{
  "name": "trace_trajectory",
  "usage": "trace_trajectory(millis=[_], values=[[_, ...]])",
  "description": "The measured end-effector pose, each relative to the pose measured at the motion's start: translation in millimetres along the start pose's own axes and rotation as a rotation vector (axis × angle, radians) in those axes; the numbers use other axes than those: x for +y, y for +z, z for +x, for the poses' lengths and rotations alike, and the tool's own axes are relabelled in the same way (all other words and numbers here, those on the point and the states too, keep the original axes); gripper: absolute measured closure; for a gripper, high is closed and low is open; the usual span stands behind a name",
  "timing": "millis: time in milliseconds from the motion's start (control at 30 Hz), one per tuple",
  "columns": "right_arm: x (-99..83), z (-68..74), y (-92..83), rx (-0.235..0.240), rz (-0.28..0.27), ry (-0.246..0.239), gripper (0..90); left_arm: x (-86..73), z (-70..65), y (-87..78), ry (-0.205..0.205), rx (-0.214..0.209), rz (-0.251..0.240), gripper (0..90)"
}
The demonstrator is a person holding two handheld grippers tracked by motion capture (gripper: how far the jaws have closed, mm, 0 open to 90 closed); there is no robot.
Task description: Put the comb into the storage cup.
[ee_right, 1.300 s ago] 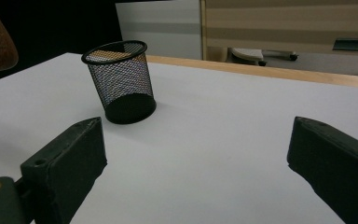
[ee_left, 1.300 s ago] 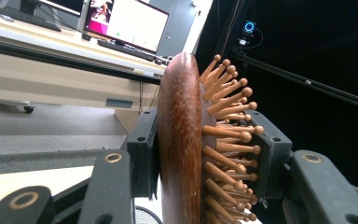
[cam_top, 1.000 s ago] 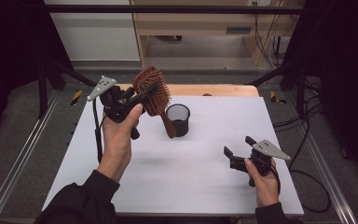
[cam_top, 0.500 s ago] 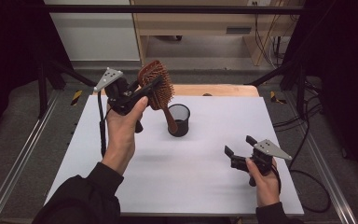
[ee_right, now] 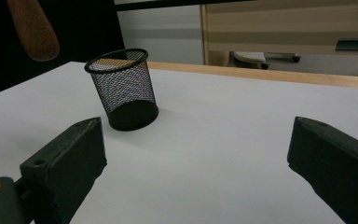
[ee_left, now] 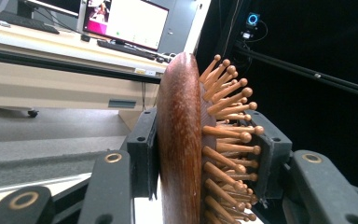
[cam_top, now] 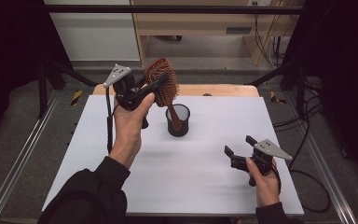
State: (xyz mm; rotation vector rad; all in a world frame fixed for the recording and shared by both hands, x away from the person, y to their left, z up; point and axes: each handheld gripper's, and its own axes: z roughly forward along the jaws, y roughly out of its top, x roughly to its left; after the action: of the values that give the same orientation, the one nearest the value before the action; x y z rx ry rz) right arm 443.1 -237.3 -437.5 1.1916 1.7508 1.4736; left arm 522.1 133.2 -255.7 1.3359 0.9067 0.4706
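The wooden paddle hairbrush (cam_top: 162, 83) is being gripped by its head in the left claw (cam_top: 154, 87), one pad on the smooth back and the other against the bristles, so that the handle is being left free to hang down. It is being held above the black mesh cup (cam_top: 178, 120) on the white table (cam_top: 205, 172), handle tip at the rim, presumably for lowering in. The right claw (cam_top: 237, 149) is being rested open and empty, well apart, clear of the cup.
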Motion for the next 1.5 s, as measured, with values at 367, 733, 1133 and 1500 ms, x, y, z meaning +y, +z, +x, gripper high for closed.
trace_trajectory(millis=[367,733,1133,1500], values=[[0.3,0.1,-2.6,0.0,-0.009,0.006,4.6,12.6,4.8,3.2,0.001,0.023,-0.009,52.1],[0.5,4.1,-0.2,0.018,-0.005,-0.005,4.5,21.8,5.6,10.0,0.012,0.028,-0.024,52.1],[0.1,3.9,-0.8,0.015,-0.002,-0.004,4.4,29.1,3.3,12.5,0.018,0.027,-0.029,52.1],[0.4,4.9,0.6,0.025,0.001,-0.014,4.4,35.0,5.4,17.7,0.023,0.031,-0.042,52.1]])
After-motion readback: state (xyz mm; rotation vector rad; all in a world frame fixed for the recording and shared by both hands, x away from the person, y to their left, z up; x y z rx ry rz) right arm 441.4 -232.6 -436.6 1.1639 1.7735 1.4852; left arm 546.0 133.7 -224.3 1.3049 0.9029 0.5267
